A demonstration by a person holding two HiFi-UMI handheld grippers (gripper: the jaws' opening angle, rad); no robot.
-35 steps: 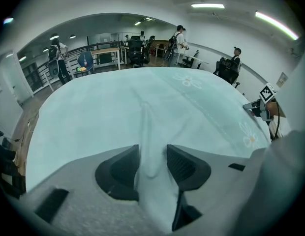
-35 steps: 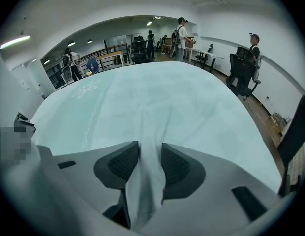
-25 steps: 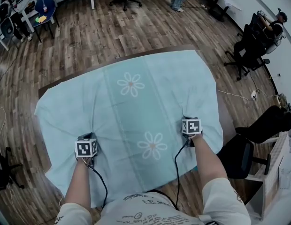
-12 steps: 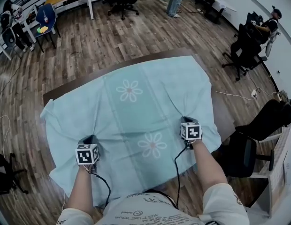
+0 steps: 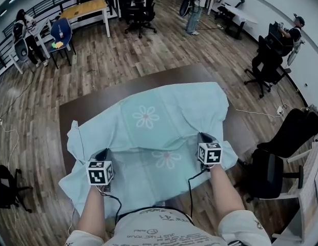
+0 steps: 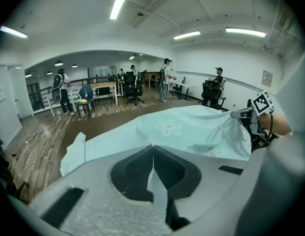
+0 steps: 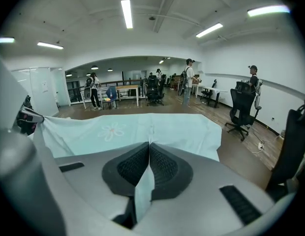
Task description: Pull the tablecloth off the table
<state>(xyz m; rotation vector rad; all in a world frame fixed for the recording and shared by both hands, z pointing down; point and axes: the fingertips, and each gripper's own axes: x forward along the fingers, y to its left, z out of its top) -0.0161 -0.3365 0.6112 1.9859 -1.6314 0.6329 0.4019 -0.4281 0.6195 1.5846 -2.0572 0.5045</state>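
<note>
Head view: the tablecloth (image 5: 148,132), pale blue-green with white flower prints, lies creased over the near part of the dark brown surface (image 5: 92,101). The surface's far edge and far left corner are bare, and the cloth's near hem hangs over the near edge. One daisy (image 5: 146,118) lies toward the middle of the surface. A second flower (image 5: 166,159) lies close to the near edge, between the two grippers.

The left gripper (image 6: 152,149) has its jaws clenched on a pinched fold of the tablecloth, toward the near left corner of the surface. The right gripper (image 7: 149,146) has its jaws clenched on another fold, toward the near right corner. The cloth rises in a ridge to each grip.

The marker cube (image 5: 99,172) on each gripper carries a black-and-white square pattern. The print on the person's shirt (image 5: 154,229) is too small to read. A wooden floor (image 5: 123,50) surrounds the surface.
</note>
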